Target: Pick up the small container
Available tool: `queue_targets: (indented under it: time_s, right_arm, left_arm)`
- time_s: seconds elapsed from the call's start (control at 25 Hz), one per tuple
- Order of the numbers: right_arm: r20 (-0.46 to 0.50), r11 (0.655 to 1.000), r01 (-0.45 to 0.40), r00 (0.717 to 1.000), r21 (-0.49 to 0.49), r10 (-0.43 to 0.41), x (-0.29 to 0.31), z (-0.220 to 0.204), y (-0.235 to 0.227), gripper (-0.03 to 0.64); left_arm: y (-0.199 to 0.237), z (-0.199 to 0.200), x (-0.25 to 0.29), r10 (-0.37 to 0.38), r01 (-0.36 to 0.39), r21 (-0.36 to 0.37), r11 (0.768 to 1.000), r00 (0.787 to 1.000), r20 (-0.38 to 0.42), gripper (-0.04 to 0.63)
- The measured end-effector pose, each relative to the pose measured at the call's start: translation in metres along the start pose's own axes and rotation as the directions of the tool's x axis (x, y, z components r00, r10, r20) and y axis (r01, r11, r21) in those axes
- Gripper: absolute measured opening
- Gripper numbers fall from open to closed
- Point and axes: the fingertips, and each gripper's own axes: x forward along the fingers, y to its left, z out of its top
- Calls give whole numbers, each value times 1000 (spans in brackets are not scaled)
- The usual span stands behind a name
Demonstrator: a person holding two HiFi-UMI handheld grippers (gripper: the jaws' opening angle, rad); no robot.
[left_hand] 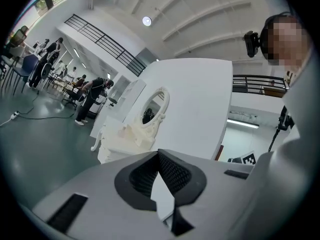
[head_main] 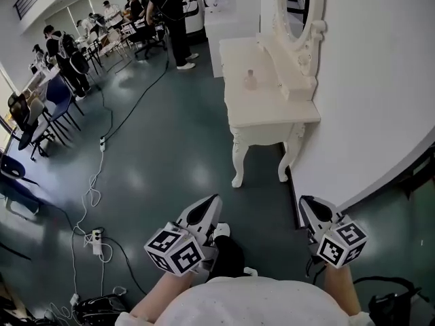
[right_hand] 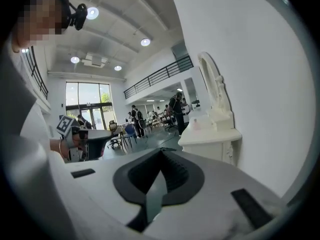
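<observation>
The small container [head_main: 251, 80] is a pale pink bottle standing on the top of a white dressing table [head_main: 272, 117] against the right wall, a few steps ahead. In the right gripper view the container [right_hand: 195, 124] shows tiny on that table [right_hand: 210, 136]. My left gripper [head_main: 212, 202] and right gripper [head_main: 306, 201] are held close to my body, far short of the table, both shut with nothing between the jaws. The left gripper view shows its shut tips [left_hand: 159, 154] with the table [left_hand: 117, 144] beyond. The right gripper [right_hand: 161, 151] points towards the table.
An oval mirror [head_main: 299, 12] rises at the table's back. A white cabinet [head_main: 221, 26] stands behind it. Cables and a power strip [head_main: 97, 240] lie on the dark floor at the left. People, desks and chairs [head_main: 61, 94] fill the far left.
</observation>
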Motion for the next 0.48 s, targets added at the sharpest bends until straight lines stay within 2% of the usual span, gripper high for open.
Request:
queue_targets:
  time_s: [0.2,0.36,0.48]
  right_arm:
    - [-68,997,55,996,-48,-58,15,-7,-17,2]
    - [-46,993,113,993,28,-112,31,16,-35,2]
    - [-24,987,131,991,95,-129,62,31,-49,2]
  left_arm:
    - [13,-1,45,-43,42,-25,999,999,-22,-6]
    - [23,14,74,-104,102,-40,994,994,-44,-6]
    - [51,28,100,-107,104,-42,994,993,-57,-6]
